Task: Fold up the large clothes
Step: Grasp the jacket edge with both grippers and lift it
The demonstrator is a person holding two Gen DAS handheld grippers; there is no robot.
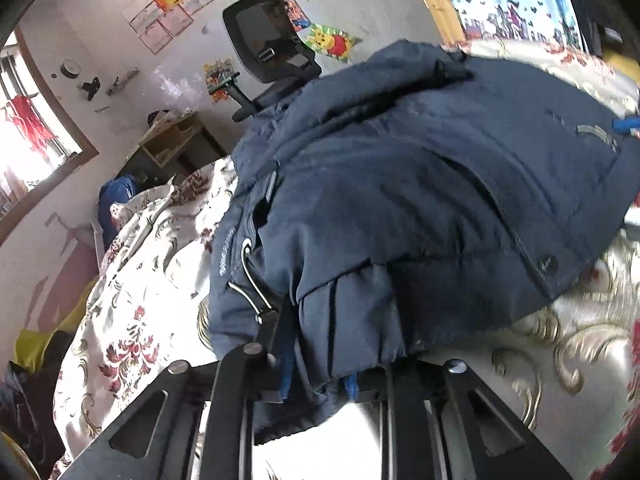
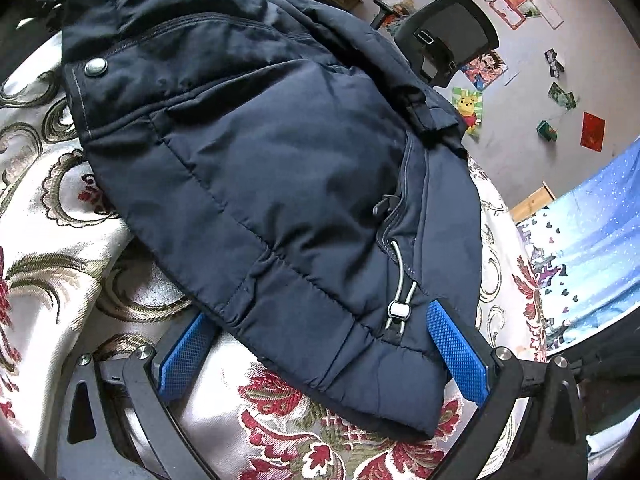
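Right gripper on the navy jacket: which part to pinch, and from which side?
Pinch the near hem corner of the navy jacket, below the toggle cord, probably coming in low from the near side. That padded edge lies flat on the floral bedspread and already sits between the open right gripper pads. The left gripper is shut on the jacket's other hem.

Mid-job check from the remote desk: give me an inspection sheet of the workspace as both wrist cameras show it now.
Surface: floral bedspread, rumpled.
Job's things: navy padded jacket lying bunched on the bedspread; drawcord toggle at the hem.
Clutter: nothing seen on the bedspread beside the jacket.
Grippers: left hand-held gripper closed on the jacket's hem; right hand-held gripper open, blue pads either side of the hem, not pressing.
Cables: nothing seen.
Surroundings: black office chair, posters on the wall, window, small wooden desk.
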